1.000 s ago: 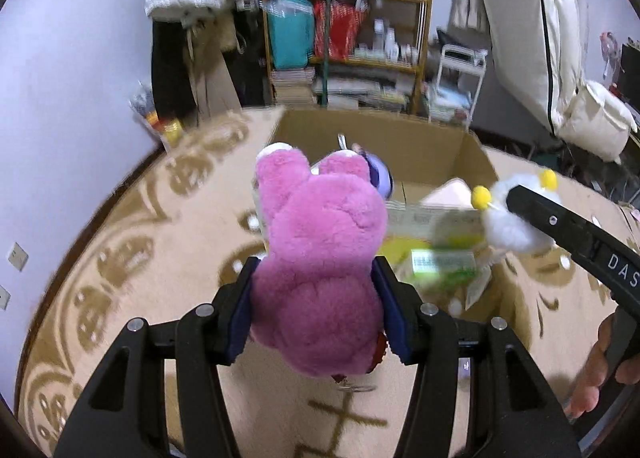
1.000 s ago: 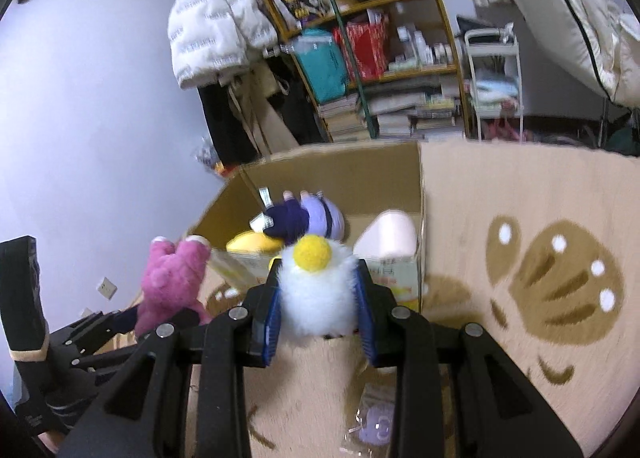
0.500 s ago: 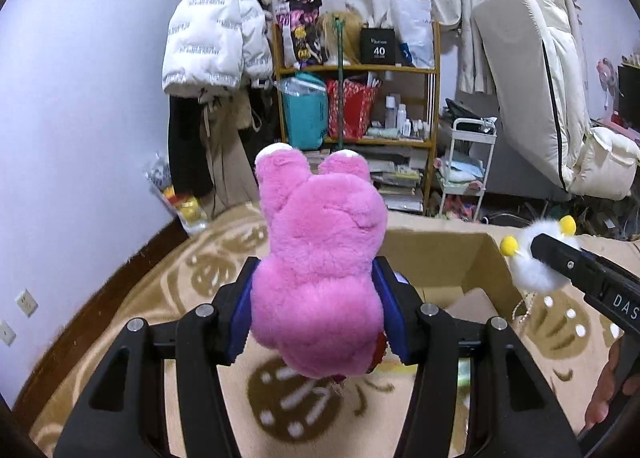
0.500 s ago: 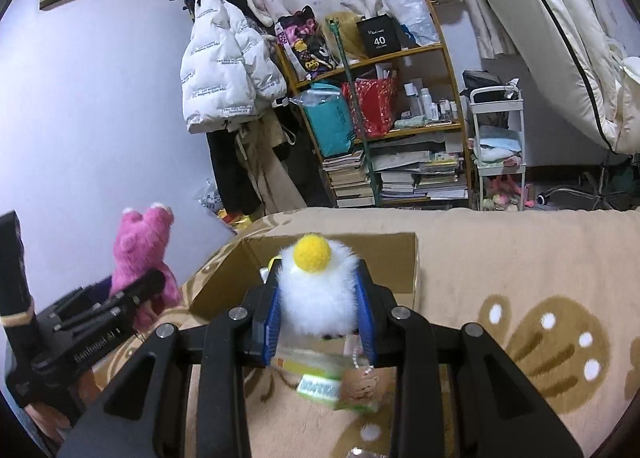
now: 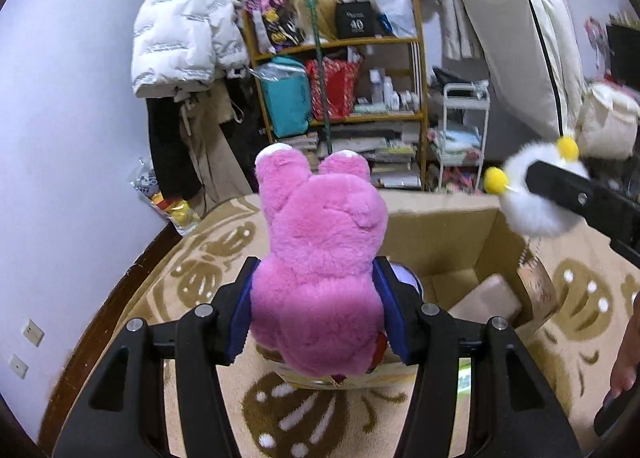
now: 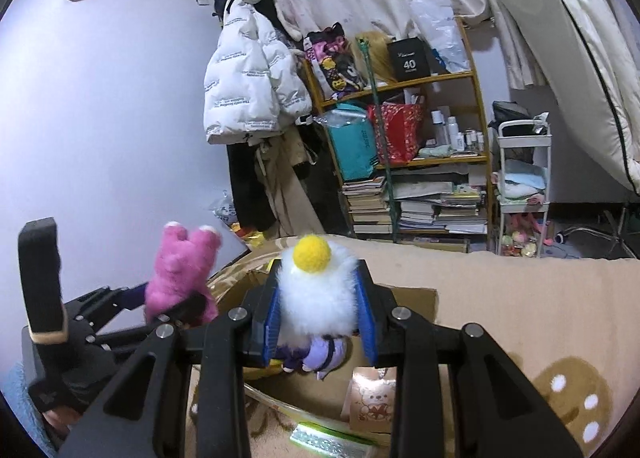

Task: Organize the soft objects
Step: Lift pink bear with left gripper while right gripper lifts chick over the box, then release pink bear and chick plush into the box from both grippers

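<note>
My left gripper (image 5: 316,306) is shut on a pink plush bear (image 5: 320,270), held above the near edge of an open cardboard box (image 5: 440,238). My right gripper (image 6: 318,310) is shut on a white fluffy plush with yellow pom-poms (image 6: 316,290), also above the box (image 6: 412,298). A purple plush (image 6: 320,354) and a paper tag with a bear print (image 6: 372,406) lie in the box. The white plush (image 5: 536,193) shows at right in the left wrist view; the pink bear (image 6: 180,270) shows at left in the right wrist view.
The box stands on a beige rug with brown prints (image 5: 208,270). Behind it are a cluttered wooden shelf (image 5: 340,97), a white puffer jacket (image 5: 180,41) on a rack, a white cart (image 5: 464,129) and a mattress (image 5: 516,37) against the wall.
Both grippers have risen and tilted up with their plush toys; the box has dropped lower in both views. The grips have not changed.
</note>
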{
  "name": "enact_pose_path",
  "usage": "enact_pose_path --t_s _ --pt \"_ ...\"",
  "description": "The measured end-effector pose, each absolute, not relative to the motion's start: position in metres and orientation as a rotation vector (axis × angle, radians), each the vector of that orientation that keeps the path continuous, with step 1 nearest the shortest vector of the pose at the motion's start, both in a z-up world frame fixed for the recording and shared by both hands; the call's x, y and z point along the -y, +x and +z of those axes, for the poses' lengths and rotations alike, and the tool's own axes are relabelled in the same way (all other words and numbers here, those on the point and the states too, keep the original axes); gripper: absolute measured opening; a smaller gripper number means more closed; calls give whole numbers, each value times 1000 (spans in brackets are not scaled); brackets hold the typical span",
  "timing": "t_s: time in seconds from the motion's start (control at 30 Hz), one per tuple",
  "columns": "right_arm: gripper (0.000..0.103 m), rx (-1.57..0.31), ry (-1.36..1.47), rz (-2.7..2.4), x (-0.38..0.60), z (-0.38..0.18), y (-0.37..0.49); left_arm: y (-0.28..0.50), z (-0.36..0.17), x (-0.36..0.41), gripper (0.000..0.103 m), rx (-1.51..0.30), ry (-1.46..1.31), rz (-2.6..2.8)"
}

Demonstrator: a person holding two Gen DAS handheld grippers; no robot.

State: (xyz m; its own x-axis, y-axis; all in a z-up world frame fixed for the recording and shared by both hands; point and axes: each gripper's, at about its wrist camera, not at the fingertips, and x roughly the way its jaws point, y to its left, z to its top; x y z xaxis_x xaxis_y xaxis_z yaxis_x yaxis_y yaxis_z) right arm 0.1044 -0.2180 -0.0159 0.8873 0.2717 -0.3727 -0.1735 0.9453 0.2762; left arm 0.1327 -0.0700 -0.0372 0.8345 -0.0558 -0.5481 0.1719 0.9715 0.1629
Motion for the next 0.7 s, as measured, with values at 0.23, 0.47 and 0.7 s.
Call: enact_pose_path --t_s 0.23,0.47,0.7 --pt "35 -560 240 214 215 -50 124 143 -59 73 56 -650 225 -121" --pt "38 -625 261 200 220 -70 130 145 -60 72 61 -663 208 -120" --pt "49 -628 301 186 230 -69 127 144 -59 66 74 -669 206 -97"
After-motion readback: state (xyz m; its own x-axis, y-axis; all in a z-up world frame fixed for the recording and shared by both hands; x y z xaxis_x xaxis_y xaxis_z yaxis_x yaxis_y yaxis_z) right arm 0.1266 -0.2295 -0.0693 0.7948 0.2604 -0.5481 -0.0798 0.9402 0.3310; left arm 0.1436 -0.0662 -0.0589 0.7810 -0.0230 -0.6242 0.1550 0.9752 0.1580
